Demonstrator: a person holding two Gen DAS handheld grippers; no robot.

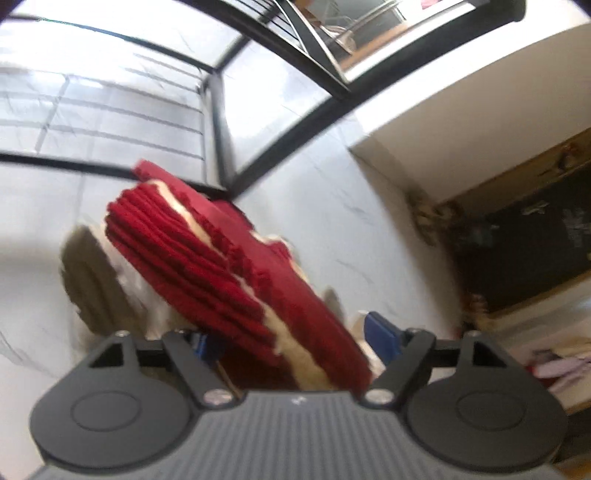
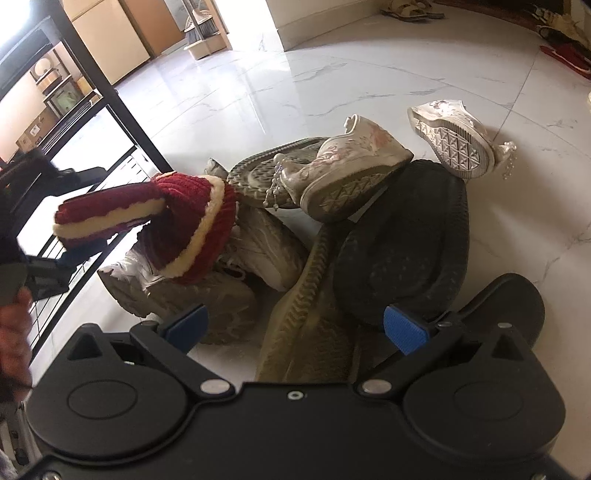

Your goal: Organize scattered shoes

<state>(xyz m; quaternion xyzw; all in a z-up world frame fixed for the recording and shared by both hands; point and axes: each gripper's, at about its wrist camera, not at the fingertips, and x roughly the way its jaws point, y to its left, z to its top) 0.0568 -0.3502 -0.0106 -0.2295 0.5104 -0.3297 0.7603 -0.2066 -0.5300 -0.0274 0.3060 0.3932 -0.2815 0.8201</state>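
Left wrist view shows my left tool [image 1: 291,339] clamped on a red knitted slipper [image 1: 229,266] with cream fleece trim, lifted off the marble floor [image 1: 369,221]. The slipper fills the middle of the picture, blurred, its sole side tilted up and away. Behind it stands a black metal shoe rack [image 1: 218,122] with thin bars. I can read no brand or writing on the slipper.

Right wrist view shows my right tool [image 2: 295,328] with its blue pads spread apart, holding nothing, hovering above a pile of shoes on the floor. At the left, the same red slipper [image 2: 177,218] hangs in the air, gripped by the left tool [image 2: 70,254] near the rack [image 2: 122,107]. Under it lie two grey-white sneakers [image 2: 229,280], one on its side. A black slipper sole [image 2: 402,243] and an olive ribbed sole [image 2: 306,332] face up just in front of my open tool. Resting on the pile is a white embroidered shoe [image 2: 351,162] with a beaded tassel; its mate [image 2: 454,136] lies on its side just beyond the black sole, diamond tread showing. Sandals [image 2: 410,9] sit well apart by the far wall. No labels are legible on any shoe.
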